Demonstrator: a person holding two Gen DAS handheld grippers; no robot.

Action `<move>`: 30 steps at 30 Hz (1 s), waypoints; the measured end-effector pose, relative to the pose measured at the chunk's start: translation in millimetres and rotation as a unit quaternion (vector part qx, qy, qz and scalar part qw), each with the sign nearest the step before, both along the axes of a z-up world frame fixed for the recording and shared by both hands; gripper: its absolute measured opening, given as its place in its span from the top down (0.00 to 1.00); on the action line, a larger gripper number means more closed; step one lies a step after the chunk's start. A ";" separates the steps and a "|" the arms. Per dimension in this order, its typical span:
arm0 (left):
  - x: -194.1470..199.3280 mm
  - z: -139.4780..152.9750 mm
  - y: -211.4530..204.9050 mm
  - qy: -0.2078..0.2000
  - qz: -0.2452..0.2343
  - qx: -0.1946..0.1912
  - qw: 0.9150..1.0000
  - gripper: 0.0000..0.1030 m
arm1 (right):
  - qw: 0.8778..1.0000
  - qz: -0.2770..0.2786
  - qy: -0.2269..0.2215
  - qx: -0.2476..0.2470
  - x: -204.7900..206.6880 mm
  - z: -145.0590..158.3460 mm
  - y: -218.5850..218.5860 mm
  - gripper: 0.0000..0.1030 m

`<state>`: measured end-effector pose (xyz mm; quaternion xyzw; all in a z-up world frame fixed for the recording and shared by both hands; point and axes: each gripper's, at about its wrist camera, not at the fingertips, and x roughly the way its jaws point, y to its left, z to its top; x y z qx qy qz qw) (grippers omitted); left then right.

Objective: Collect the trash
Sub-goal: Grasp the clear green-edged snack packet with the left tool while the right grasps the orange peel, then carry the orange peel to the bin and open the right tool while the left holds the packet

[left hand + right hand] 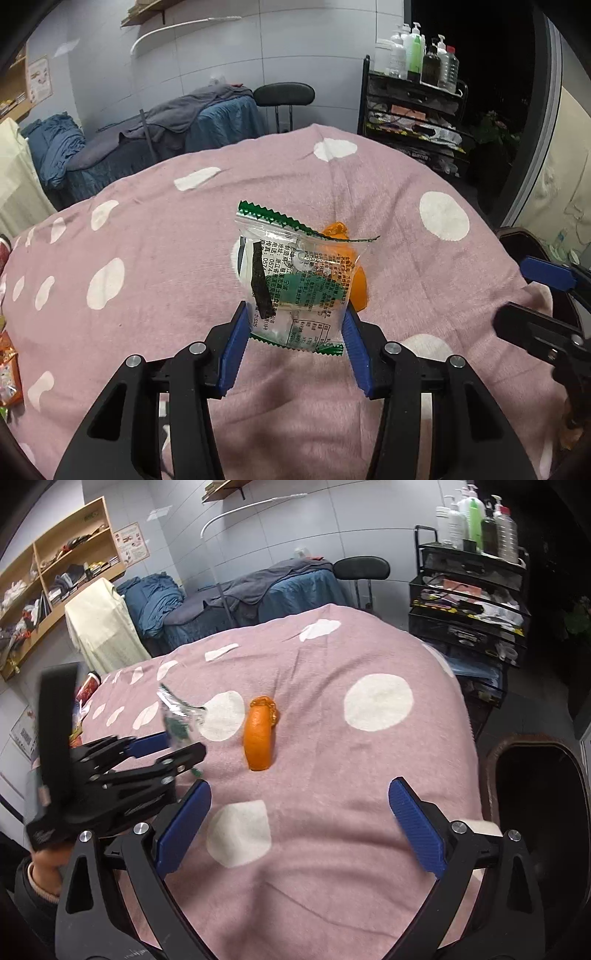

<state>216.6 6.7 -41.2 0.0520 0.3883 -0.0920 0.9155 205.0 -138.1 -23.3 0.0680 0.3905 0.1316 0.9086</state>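
In the left wrist view, the left gripper (pixel 295 332) sits low in the centre of the frame with its blue pads pressed against the two side edges of a clear snack wrapper (pixel 295 280) — a see-through packet with green zigzag seals and black print. The wrapper stands upright between the fingers, lifted off the pink blanket (pixel 147 229) with white spots. Just behind it, partly seen through the plastic, lies a piece of orange peel (pixel 356 280).

In the right wrist view, the right gripper (pixel 299 823) fills the lower part of the frame with its jaws spread wide and nothing between them — only blanket shows there. The orange peel (pixel 258 738) rests on the cloth in the middle of the frame, above the gap between the fingers and apart from them. At the left edge the other gripper appears blurred, with the wrapper (pixel 177 716) in its tips. A dark bin (pixel 535 797) with a brown rim stands at the right edge, beside the bed.
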 end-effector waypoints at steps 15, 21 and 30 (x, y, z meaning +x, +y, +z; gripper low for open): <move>-52.7 17.8 39.5 -0.041 0.068 -0.010 0.997 0.52 | 0.995 0.044 0.078 -0.037 77.1 -22.2 72.8 0.20; -64.5 19.0 43.8 -0.043 0.070 -0.016 0.996 0.52 | 0.986 0.048 0.127 -0.097 110.3 -51.7 103.1 0.40; -73.9 19.1 43.9 -0.044 0.065 -0.026 0.997 0.52 | 0.990 0.045 0.127 -0.045 103.8 -49.8 90.2 0.81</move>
